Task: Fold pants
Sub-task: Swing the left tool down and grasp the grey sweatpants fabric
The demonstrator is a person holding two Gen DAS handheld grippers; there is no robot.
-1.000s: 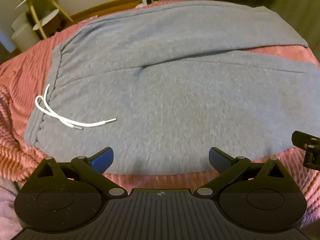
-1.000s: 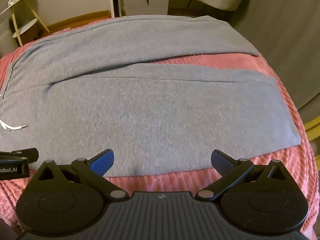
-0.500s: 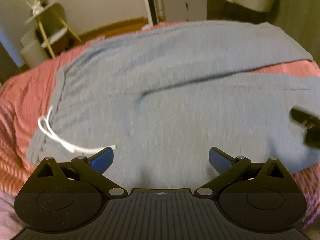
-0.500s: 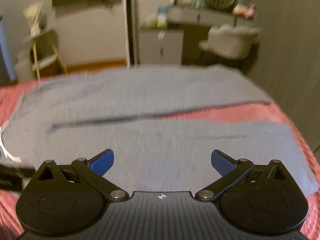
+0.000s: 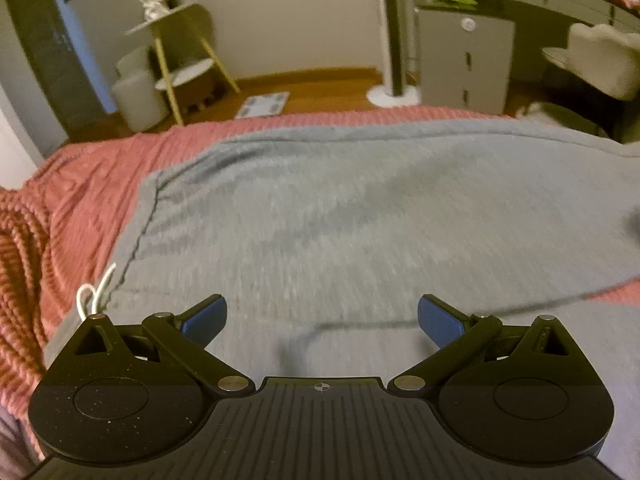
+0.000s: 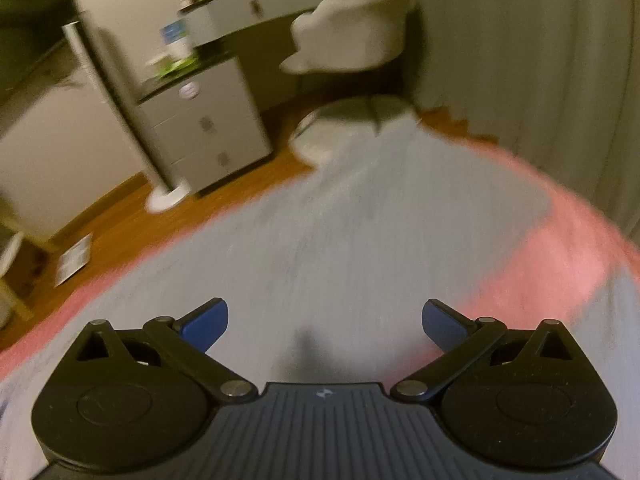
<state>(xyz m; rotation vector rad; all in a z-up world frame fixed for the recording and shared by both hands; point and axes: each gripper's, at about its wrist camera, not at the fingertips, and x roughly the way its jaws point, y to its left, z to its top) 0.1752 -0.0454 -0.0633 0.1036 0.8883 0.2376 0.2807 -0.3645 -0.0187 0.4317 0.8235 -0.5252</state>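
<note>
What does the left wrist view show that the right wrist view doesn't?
Only the left wrist view shows the white drawstring, the waistband seam and the yellow-legged shelf. Only the right wrist view shows the chair's base. Both show grey pants on the pink blanket, the white drawer cabinet, and an open gripper: left, right.

A bedroom in a private home: a bed [image 5: 80, 184] spread with a ribbed pink knit blanket fills the foreground, with wood flooring [image 5: 312, 84] beyond it. Against the far wall stand a white drawer unit [image 5: 464, 60], a long dressing table [image 6: 280, 0] crowded with small bottles and, pulled up beside it, a pale upholstered chair [image 6: 352, 28]. A tiered yellow-legged side stand [image 5: 180, 60] occupies the corner. What appears to be a bathroom scale [image 5: 262, 106] lies on the floor, though blur obscures it.
</note>
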